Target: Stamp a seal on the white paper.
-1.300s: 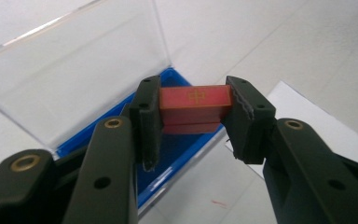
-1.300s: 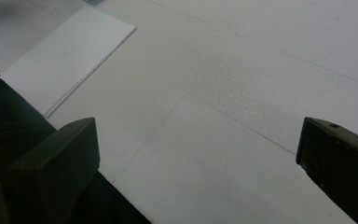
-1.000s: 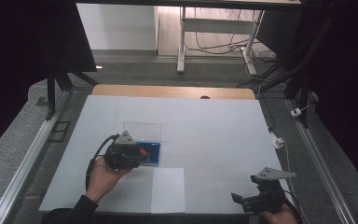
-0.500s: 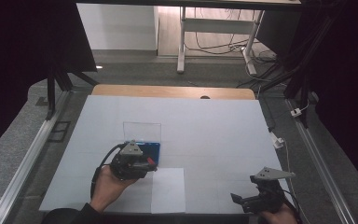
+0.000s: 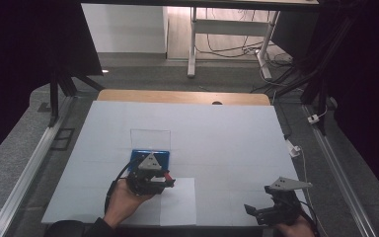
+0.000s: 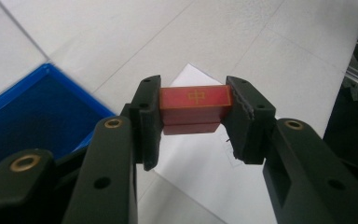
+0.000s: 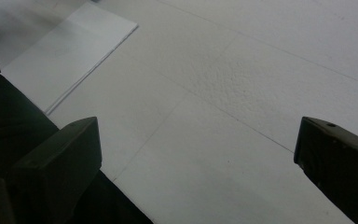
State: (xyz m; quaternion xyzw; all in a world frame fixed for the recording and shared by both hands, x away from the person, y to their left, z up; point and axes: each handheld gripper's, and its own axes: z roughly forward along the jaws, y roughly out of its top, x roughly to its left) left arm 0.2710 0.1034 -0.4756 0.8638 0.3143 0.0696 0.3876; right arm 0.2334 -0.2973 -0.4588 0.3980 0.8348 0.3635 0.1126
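One red block point(image 6: 195, 108), marked with a gold character, sits pinched squarely between the two black jaws of the left gripper point(image 6: 193, 116), held above the edge of a single white sheet of paper point(image 6: 200, 177). Just beside it lies one blue tray point(image 6: 32, 116), with a clear panel point(image 5: 150, 139) standing at its far side. At the near right corner of the white table point(image 5: 237, 138), the right gripper point(image 5: 261, 212) hangs with jaws spread wide, nothing between them.

The right tongs point(image 7: 198, 154) stand wide apart over the white table point(image 7: 242, 84) — paper sheet point(image 7: 70, 51) beyond.
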